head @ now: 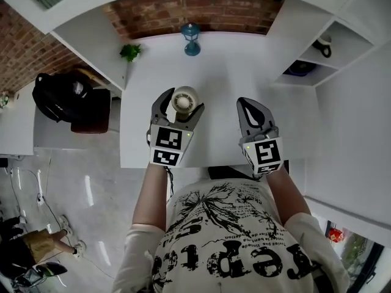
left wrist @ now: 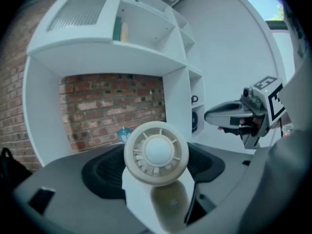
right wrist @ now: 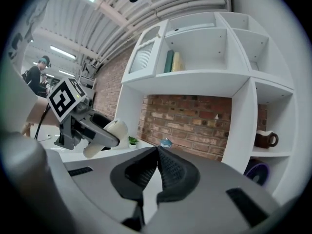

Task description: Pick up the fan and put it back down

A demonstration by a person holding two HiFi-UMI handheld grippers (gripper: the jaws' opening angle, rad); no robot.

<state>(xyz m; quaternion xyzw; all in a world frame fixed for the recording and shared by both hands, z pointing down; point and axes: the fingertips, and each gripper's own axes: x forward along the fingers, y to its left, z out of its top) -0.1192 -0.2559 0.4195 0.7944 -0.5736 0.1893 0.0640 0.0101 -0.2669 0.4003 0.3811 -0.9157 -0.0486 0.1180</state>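
Head view: one fan (head: 186, 96) clamped in left tool (head: 182, 101), right tool (head: 245, 102) closed.

Material-wise: the fan (left wrist: 156, 152) looks like cream plastic, matt all over, smooth on the hub and base, with moulded ribs round the grille. The left hand-held gripper (head: 182, 101) and right hand-held gripper (right wrist: 157, 152) are both matt grey plastic, and the black pads (right wrist: 176, 168) have a fine ribbed texture that looks rubbery. The bench (head: 220, 72) is smooth white with a soft sheen, and the shelves (right wrist: 195, 79) on the far side look the same. The far brick wall (head: 195, 8) is rough and red. The floor (head: 91, 194) on the left is glossy, with light streaks on it. The T-shirt (head: 226, 224) is soft printed cloth.
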